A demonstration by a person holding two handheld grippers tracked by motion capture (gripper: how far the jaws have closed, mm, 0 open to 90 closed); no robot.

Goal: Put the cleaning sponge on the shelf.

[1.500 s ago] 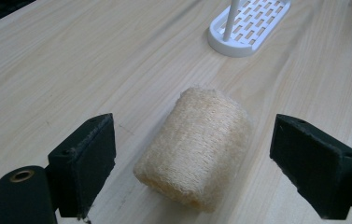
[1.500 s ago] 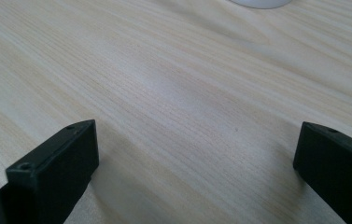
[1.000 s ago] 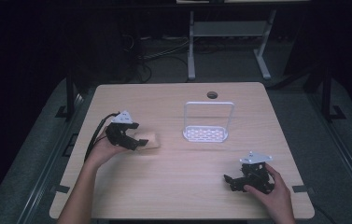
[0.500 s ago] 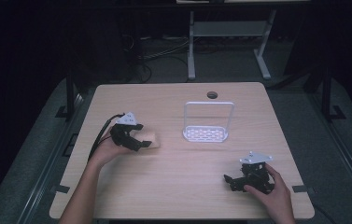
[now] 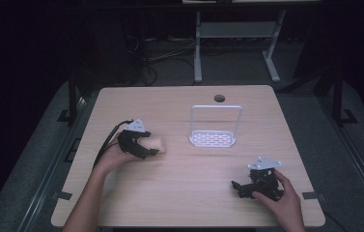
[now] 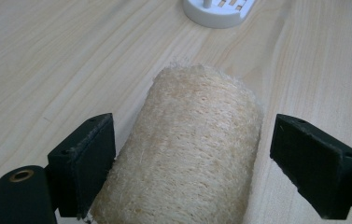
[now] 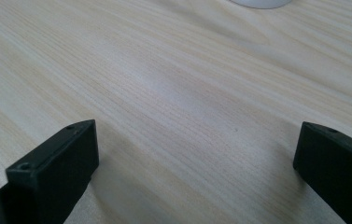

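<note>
A pale, fibrous loofah roll (image 6: 187,149) lies on its side on the wooden table (image 5: 184,203). In the high view the loofah (image 5: 157,143) sits left of centre. My left gripper (image 5: 143,147) is open with its jaws on either side of the roll. In the left gripper view, my left gripper (image 6: 206,154) has one jaw close against the roll and the other a short way off. At the front right, my right gripper (image 5: 240,188) rests low over bare wood. The right gripper view shows my right gripper (image 7: 197,163) open with nothing between its jaws.
A white wire rack (image 5: 215,128) with a slotted base stands upright near the table's middle, right of the loofah. Its base edge (image 6: 215,11) lies just beyond the roll. A round cable hole (image 5: 219,98) is at the table's far edge.
My left gripper has slid a little right and forward, so its jaws now straddle the loofah. The right gripper and the rack have stayed put.
</note>
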